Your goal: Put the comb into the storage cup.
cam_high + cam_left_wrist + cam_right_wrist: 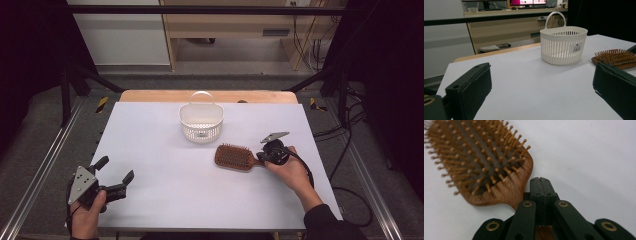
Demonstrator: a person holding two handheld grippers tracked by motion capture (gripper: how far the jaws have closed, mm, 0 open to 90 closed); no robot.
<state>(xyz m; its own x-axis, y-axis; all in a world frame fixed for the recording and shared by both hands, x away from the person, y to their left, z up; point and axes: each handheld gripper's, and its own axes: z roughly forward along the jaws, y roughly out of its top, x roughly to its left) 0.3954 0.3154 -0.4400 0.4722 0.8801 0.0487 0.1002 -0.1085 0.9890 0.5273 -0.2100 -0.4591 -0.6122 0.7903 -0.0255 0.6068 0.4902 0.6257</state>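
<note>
Right gripper (pixel 263 156): I pinched the brown wooden paddle hairbrush (pixel 233 156) by its handle, for carrying.
Left gripper (pixel 116 176): spread, idle lower left.
Likely goal: white slotted plastic basket (pixel 201 122).

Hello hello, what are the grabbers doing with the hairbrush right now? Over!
Right gripper shut on wooden hairbrush handle. Left gripper open, empty. Brush bristles up on the table. White basket beyond it, path clear.

The hairbrush (pixel 234 156) lies on the table (pixel 165 165), before and right of the basket (pixel 201 121).
</note>
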